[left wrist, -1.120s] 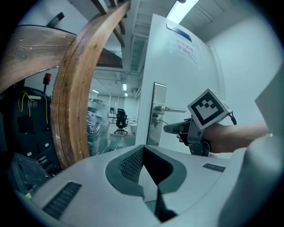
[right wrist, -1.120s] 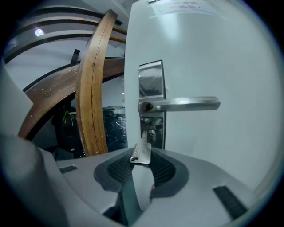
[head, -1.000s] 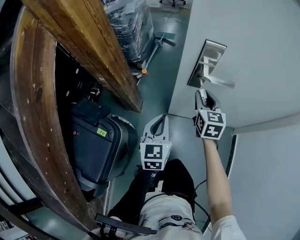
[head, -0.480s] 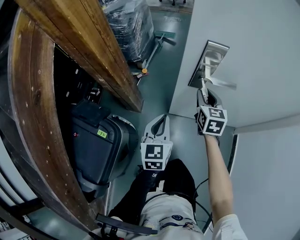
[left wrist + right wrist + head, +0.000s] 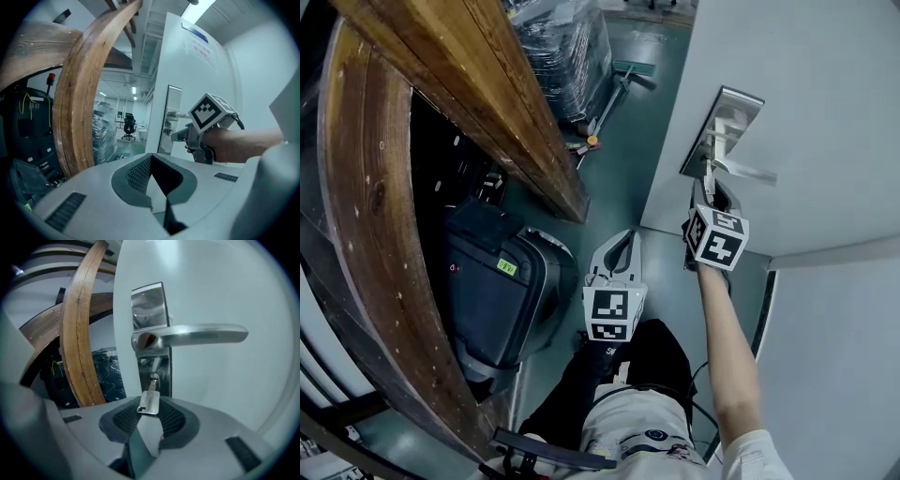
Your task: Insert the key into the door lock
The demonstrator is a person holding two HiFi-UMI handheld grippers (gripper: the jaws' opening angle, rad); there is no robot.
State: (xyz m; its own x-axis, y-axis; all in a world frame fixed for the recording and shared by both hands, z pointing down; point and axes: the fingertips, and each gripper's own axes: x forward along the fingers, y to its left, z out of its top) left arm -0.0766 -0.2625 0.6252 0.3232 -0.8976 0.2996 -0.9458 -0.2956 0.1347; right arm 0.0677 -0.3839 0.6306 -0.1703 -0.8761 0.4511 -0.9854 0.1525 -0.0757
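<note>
**Head view.** The right gripper [image 5: 709, 192] is reaching up to the white door [image 5: 806, 84]. Its tip is sitting just beneath the lock plate [image 5: 724, 122] and under the lever handle [image 5: 748, 171]. The left gripper [image 5: 625, 240] is hanging lower and well apart from the lock, taking no part. A wooden arch [image 5: 478, 112] is filling the left of the frame.

**Left gripper view.** The jaws are meeting at their tips with nothing between them (idle hand). Beyond them the right gripper is showing at the lock plate.

**Right gripper view.** The jaws are pinching the key [image 5: 149, 403] by its flat rectangular bow, with the ribbed pads [image 5: 123, 417] on either side. The blade [image 5: 152, 386] is pointing away, and its tip is lying at the keyhole [image 5: 153, 378] below the lever handle. Whether the tip is already inside, I cannot tell.

**Handling, as judged.**
- The key is looking small, light and stiff, being all metal.
- The bow's smooth faces are likely slippery, so the key could pivot or slide back in the grip once the blade meets resistance. The ribbing should be helping here.
- The bow is the right place to hold, leaving the whole blade free.
- The blade is thin, so pushing off-axis is risking a jam or a bend. Any push wants to be going straight along the blade and lightly, with the cuts lined up to the slot.
</note>
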